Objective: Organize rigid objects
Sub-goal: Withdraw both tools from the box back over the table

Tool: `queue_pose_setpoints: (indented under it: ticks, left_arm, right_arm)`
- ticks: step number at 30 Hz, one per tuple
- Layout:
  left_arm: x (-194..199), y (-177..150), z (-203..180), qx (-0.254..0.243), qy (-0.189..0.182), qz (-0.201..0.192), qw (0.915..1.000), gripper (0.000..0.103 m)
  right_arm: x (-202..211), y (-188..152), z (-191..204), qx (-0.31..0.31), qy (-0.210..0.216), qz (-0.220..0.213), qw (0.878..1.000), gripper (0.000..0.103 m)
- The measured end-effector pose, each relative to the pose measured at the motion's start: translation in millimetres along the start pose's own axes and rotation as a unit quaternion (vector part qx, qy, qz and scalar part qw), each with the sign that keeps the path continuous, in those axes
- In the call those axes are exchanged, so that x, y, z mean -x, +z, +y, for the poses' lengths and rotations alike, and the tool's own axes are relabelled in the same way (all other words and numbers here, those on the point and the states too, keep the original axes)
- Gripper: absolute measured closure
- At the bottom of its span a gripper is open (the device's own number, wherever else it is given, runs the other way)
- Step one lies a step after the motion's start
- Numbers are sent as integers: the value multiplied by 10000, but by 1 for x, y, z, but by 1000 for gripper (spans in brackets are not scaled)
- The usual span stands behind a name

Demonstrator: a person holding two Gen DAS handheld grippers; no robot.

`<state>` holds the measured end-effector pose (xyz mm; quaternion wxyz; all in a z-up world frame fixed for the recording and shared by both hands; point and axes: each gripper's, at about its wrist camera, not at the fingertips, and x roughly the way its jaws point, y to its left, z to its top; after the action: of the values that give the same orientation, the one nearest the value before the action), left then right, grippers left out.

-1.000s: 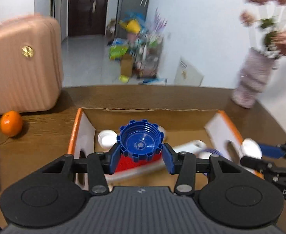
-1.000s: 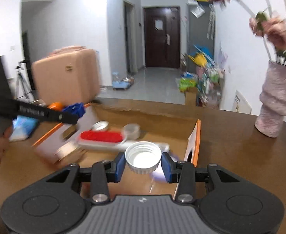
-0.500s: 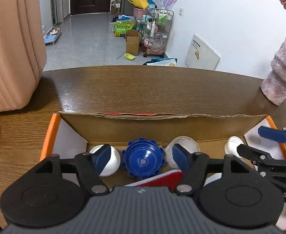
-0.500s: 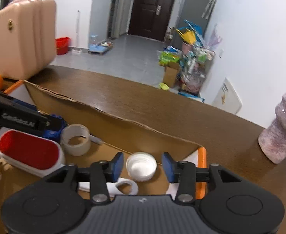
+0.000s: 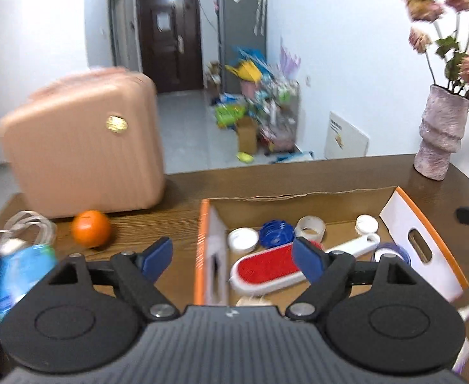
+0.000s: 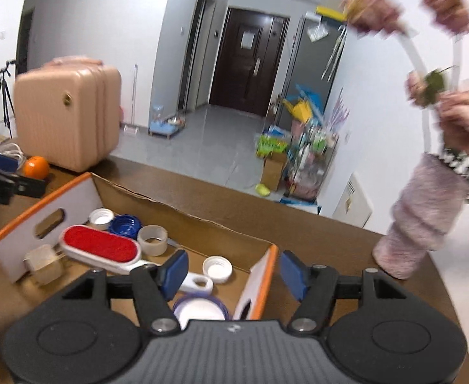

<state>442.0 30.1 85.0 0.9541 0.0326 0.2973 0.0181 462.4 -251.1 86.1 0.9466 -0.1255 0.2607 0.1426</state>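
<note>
A cardboard box (image 5: 298, 196) with orange-edged flaps sits on the brown table. Inside lie a blue ridged cap (image 5: 276, 232), white caps (image 5: 242, 238) (image 5: 366, 223), a tape roll (image 5: 311, 226) and a red-and-white brush (image 5: 266, 267). My left gripper (image 5: 233, 257) is open and empty, raised over the box's left flap. My right gripper (image 6: 233, 272) is open and empty, raised over the box's right flap (image 6: 260, 281). The blue cap (image 6: 125, 224), a white cap (image 6: 217, 268) and the brush (image 6: 101, 246) show in the right wrist view too.
A pink suitcase (image 5: 84, 150), an orange (image 5: 90, 228), a white cable (image 5: 23, 227) and a blue-labelled bottle (image 5: 20, 275) lie left of the box. A pink vase with flowers (image 5: 441, 137) stands at the back right, close to the right gripper (image 6: 423, 220).
Both grippers let go of their caps into the box, opened wider and pulled back and up. The blue cap and the white cap now lie in the box.
</note>
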Motion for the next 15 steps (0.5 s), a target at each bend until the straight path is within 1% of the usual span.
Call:
queue_pose_setpoints:
  ticks: [3, 5, 8, 11, 13, 15]
  left_arm:
    - [44, -18, 0, -45, 322, -351, 9989, 16]
    - [79, -39, -3, -38, 499, -581, 9971, 13]
    - [124, -68, 0, -20, 454, -840, 9954, 10]
    - [164, -104, 2, 151, 603, -1193, 9909, 5]
    - [185, -129, 2, 207, 689, -1273, 9892, 4]
    - [201, -154, 1, 205, 693, -1262, 9894, 3]
  right_arm:
    - [52, -17, 4, -141, 116, -266, 9995, 30]
    - [80, -32, 7, -244, 218, -437, 9985, 30]
    - [120, -59, 22, -287, 316, -679, 9968, 30]
    - [152, -90, 42, -285, 250, -898, 9952, 27]
    - [169, -111, 53, -371, 343, -975, 9939, 23]
    - [185, -132, 64, -490, 454, -1015, 9926, 22]
